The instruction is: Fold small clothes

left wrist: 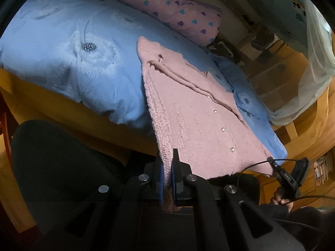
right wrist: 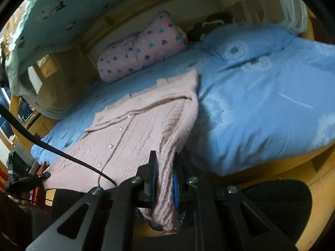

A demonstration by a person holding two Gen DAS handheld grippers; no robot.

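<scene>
A pink knitted cardigan (left wrist: 199,117) with pearl buttons lies front-up on the blue bed, its sleeves folded in; the right wrist view shows the same cardigan (right wrist: 134,125). My left gripper (left wrist: 167,161) is shut on one bottom corner of the cardigan, the knit pinched between its blue pads. My right gripper (right wrist: 164,167) is shut on the other bottom corner, a thick bunch of knit between its jaws. The hem is lifted off the bed edge and stretched between both grippers. The other gripper (left wrist: 293,177) shows at the right of the left wrist view.
A blue duvet (left wrist: 62,48) with dandelion print covers the bed. A pink pillow (left wrist: 173,10) with heart dots lies at the head. Wooden bed frame (right wrist: 303,167) runs along the near edge. A black cable (right wrist: 52,148) crosses the cardigan. Dark trousers (left wrist: 52,156) of the person are below.
</scene>
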